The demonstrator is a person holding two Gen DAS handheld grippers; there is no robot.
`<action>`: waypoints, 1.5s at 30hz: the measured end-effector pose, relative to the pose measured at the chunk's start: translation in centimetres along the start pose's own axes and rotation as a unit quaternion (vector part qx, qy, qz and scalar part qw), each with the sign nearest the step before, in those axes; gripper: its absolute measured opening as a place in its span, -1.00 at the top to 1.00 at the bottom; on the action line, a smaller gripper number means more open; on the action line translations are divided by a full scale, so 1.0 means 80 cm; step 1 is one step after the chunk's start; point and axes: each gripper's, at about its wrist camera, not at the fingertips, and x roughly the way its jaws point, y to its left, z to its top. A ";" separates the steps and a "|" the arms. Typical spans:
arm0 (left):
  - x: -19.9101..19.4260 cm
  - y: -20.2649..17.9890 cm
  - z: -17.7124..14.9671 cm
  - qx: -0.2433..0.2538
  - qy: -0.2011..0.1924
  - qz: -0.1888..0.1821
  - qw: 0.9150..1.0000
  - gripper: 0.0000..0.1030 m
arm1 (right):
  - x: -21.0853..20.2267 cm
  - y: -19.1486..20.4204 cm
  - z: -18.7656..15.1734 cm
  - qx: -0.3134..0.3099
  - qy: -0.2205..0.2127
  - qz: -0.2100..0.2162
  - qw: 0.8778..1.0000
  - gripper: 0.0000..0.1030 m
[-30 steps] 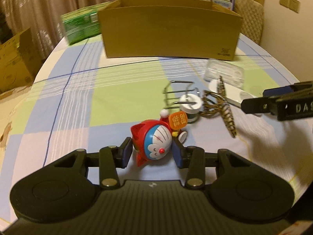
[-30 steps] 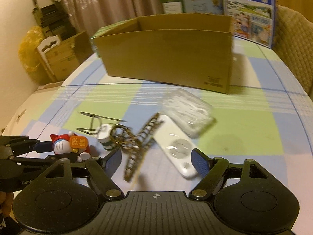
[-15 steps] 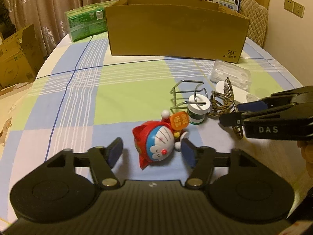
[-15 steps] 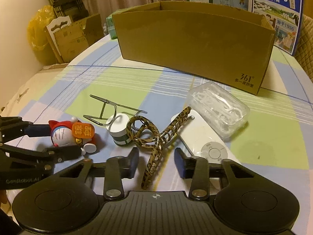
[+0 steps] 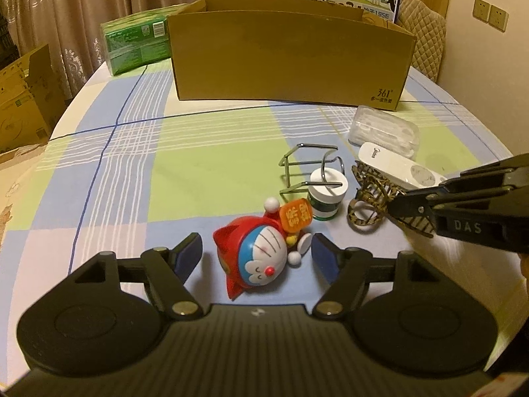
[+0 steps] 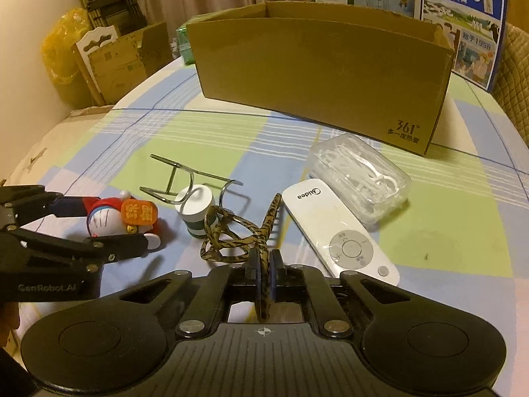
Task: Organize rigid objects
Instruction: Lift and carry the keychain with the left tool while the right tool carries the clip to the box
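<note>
**Hair clip pinched, toy let go on the checked cloth**

Round table (image 5: pixel 109 152) under a soft cloth checked in pale green, blue and white; curtains behind. Toward the back, a plain brown cardboard box (image 6: pixel 317 76), top open. In front of it, a clear ribbed plastic case (image 6: pixel 360 175), a smooth white remote (image 6: pixel 337 231) lying slantwise, a bent wire stand (image 6: pixel 185 178) and a small white-capped jar (image 6: pixel 195 205).

Right gripper (image 6: pixel 263 269) closed tight on a leopard-patterned hair clip (image 6: pixel 231 235), long arm pointing away toward the box, loops to the left.

Left gripper (image 5: pixel 256 253) opening, pads clear of a glossy red and blue cat toy (image 5: pixel 258 258) lying on its side between them, face up toward the camera.
</note>
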 end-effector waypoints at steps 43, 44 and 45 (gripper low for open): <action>-0.041 0.001 0.007 -0.006 -0.013 0.014 1.000 0.24 | -0.044 0.005 0.005 -0.011 -0.044 -0.013 0.999 0.98; -0.045 0.002 0.008 -0.007 -0.015 0.016 1.000 0.24 | -0.046 0.007 0.005 -0.011 -0.046 -0.014 0.999 0.98; -0.048 0.004 0.010 -0.009 -0.016 0.017 1.000 0.24 | -0.048 0.007 0.006 -0.012 -0.048 -0.014 0.999 0.98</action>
